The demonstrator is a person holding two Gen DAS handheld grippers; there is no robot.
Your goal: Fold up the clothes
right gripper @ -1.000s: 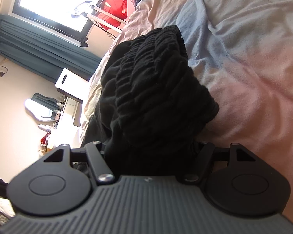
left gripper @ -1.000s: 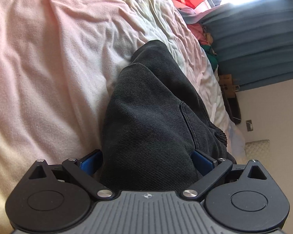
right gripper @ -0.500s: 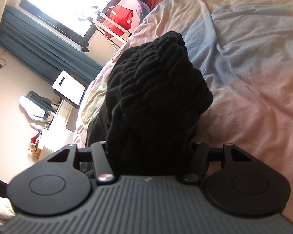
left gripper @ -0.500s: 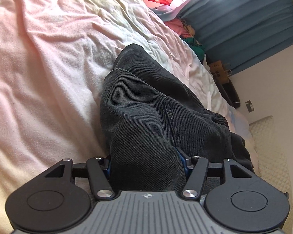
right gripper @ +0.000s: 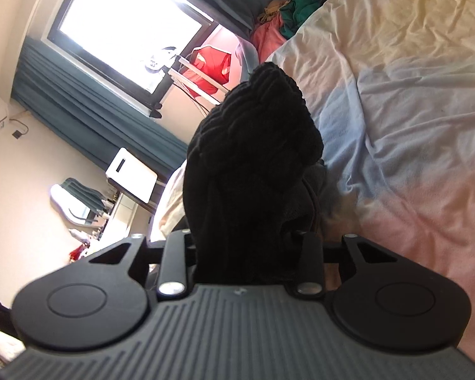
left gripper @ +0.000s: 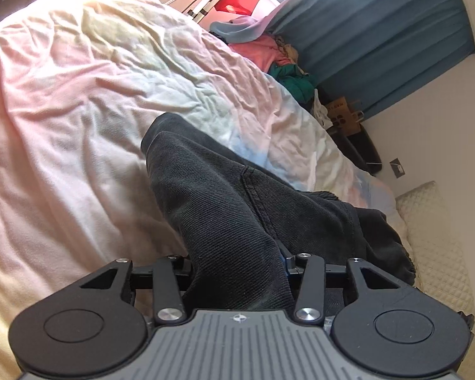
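A pair of black denim trousers (left gripper: 224,209) lies across a pale pink and blue bedsheet (left gripper: 79,101). My left gripper (left gripper: 237,262) is shut on the denim fabric, which drapes over the jaws and hides the fingertips. In the right wrist view my right gripper (right gripper: 250,247) is shut on the bunched, ribbed elastic waistband of the trousers (right gripper: 253,139), lifted off the sheet (right gripper: 411,120). Its fingertips are hidden by the cloth.
A pile of pink and green clothes (left gripper: 281,63) lies at the far side of the bed by blue curtains (left gripper: 380,38). A quilted cream pillow (left gripper: 433,240) sits at right. A bright window (right gripper: 120,25) and a red garment on a rack (right gripper: 212,66) stand beyond the bed.
The left gripper's jaws closed in on the denim. Both grippers rose and tilted, lifting the trousers; more of the room shows beyond the bed.
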